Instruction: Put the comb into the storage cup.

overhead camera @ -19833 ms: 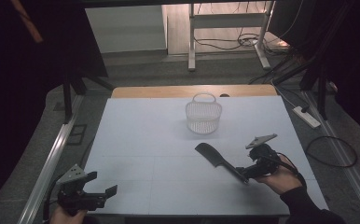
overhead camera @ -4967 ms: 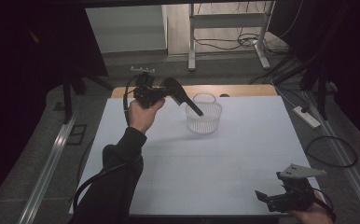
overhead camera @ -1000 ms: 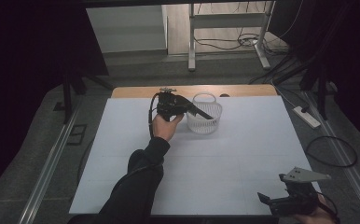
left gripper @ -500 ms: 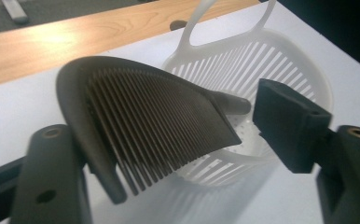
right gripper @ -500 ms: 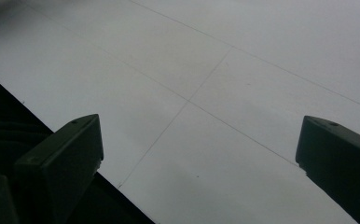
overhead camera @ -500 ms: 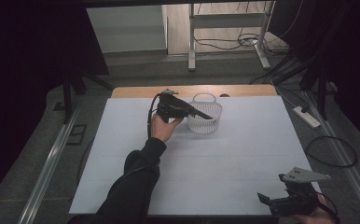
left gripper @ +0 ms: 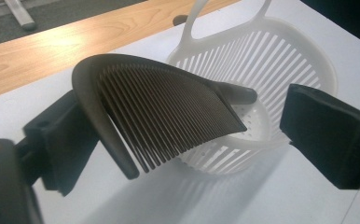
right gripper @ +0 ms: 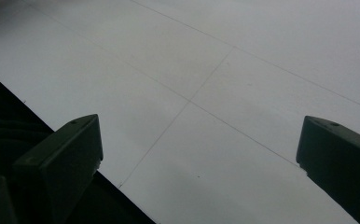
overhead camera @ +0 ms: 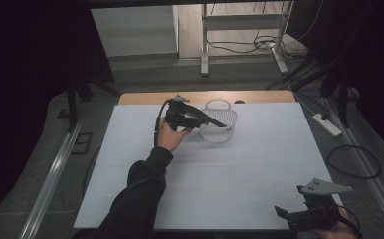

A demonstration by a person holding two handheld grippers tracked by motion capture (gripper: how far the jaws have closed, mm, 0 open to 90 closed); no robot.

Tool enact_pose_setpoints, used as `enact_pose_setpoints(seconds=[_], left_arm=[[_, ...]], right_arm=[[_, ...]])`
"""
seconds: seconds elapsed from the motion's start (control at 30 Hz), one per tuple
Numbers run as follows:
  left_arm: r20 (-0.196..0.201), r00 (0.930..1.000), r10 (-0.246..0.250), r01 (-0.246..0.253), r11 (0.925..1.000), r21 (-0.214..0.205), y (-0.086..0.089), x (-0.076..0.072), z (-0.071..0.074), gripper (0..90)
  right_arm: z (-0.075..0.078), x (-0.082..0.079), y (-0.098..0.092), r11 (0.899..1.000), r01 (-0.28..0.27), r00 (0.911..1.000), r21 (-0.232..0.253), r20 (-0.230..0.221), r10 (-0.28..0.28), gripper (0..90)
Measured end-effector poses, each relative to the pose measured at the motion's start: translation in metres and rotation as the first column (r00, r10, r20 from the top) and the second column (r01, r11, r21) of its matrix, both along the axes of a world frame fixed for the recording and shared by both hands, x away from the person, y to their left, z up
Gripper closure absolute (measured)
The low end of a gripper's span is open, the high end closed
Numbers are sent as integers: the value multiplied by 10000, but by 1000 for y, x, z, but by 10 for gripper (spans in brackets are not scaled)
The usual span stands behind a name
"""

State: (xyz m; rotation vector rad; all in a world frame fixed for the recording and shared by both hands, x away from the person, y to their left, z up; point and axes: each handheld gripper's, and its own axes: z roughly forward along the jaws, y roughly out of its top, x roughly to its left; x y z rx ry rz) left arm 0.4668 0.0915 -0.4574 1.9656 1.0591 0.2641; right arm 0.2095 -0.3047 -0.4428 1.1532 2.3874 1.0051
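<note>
Just comb (left gripper: 169, 107) across basket (left gripper: 304, 60) rim

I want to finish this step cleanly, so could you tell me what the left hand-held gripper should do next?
Probably draw back. The left hand-held gripper has just been opening; its jaws stand wide, and the comb leans on the left one with its handle already over the basket.

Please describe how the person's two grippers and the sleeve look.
Both the left gripper and the right gripper are black, with blocky black jaws. A black cable trails from the left one; the right carries a grey three-cornered plate. The left arm wears a dark sleeve.
</note>
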Motion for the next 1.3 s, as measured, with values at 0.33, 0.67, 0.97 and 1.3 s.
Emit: enact_pose_setpoints(seconds=[0.33, 0.67, 0.97, 1.3], left_arm=[[-10, 9996, -282, 282, 9996, -1, 6, -3, 4, 16], [259, 9983, -514, 503, 9980, 392, 14, -10, 6, 16], [364, 9974, -623, 606, 9970, 482, 19, -15, 8, 0], [354, 9964, -767, 749, 9960, 486, 25, -21, 9, 0]], right_arm=[[0, 0, 0, 10000, -12, 10000, -11, 9, 12, 10], [0, 0, 1, 10000, -16, 10000, -62, 9, 16, 10], [0, 0, 1, 9999, -19, 10000, -102, 23, 19, 10], [0, 0, 1, 9999, -22, 10000, -136, 34, 23, 10]])
